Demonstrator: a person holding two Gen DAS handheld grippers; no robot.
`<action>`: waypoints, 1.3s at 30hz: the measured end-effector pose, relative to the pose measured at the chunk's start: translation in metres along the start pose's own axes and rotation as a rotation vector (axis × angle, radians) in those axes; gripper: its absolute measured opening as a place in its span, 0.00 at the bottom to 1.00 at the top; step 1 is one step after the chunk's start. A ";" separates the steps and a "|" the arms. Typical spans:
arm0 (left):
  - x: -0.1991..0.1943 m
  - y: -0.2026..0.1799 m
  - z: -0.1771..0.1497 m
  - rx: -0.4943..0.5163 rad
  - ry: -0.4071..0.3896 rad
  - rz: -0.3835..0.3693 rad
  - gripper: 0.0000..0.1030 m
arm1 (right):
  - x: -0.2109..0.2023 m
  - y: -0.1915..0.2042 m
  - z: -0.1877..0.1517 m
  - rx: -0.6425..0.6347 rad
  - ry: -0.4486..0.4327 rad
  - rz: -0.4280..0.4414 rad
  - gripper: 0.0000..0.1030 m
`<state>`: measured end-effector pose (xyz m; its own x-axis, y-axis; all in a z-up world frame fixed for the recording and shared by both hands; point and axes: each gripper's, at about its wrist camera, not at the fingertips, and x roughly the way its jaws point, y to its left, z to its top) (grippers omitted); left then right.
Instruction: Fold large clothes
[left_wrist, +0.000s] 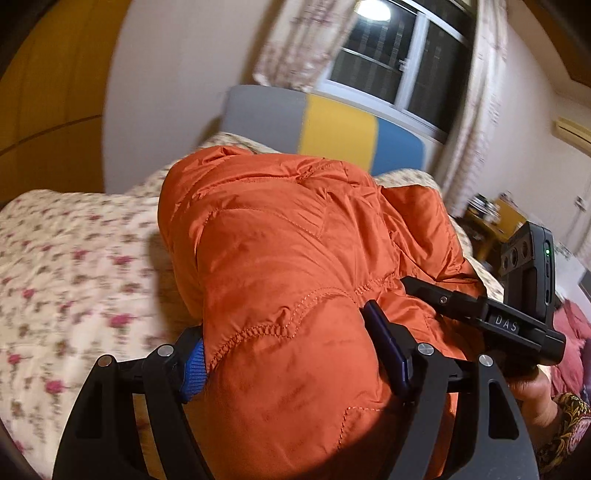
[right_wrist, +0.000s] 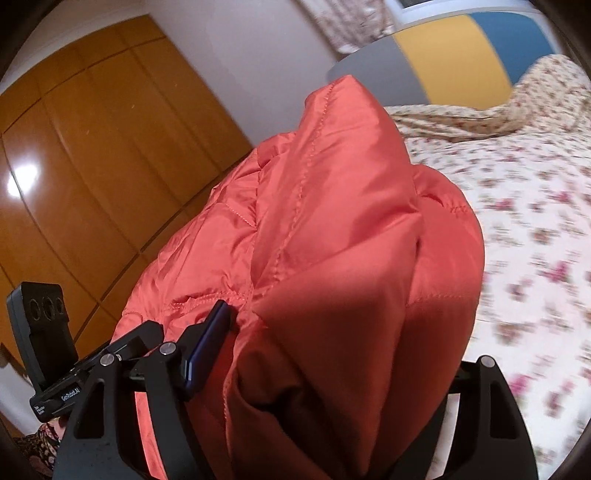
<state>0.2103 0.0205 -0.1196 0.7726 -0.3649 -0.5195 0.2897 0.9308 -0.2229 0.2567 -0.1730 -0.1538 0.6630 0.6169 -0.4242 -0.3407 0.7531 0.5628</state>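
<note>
Both grippers clamp orange jacket above bed.

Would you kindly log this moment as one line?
left gripper: shut on orange quilted jacket | right gripper: shut on same jacket | jacket: bunched, lifted over floral bedspread
</note>
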 end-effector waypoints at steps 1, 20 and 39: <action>-0.001 0.008 0.000 -0.007 -0.003 0.014 0.73 | 0.011 0.003 0.002 -0.005 0.006 0.005 0.73; 0.014 0.078 -0.039 -0.120 -0.027 0.168 0.92 | 0.085 0.006 -0.012 -0.008 0.084 -0.123 0.88; 0.053 0.076 0.083 -0.119 0.072 0.397 0.97 | 0.117 0.065 0.094 -0.212 0.012 -0.326 0.39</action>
<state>0.3201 0.0738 -0.0953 0.7683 0.0167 -0.6399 -0.0925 0.9921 -0.0852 0.3741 -0.0736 -0.1002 0.7516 0.3393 -0.5656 -0.2444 0.9398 0.2390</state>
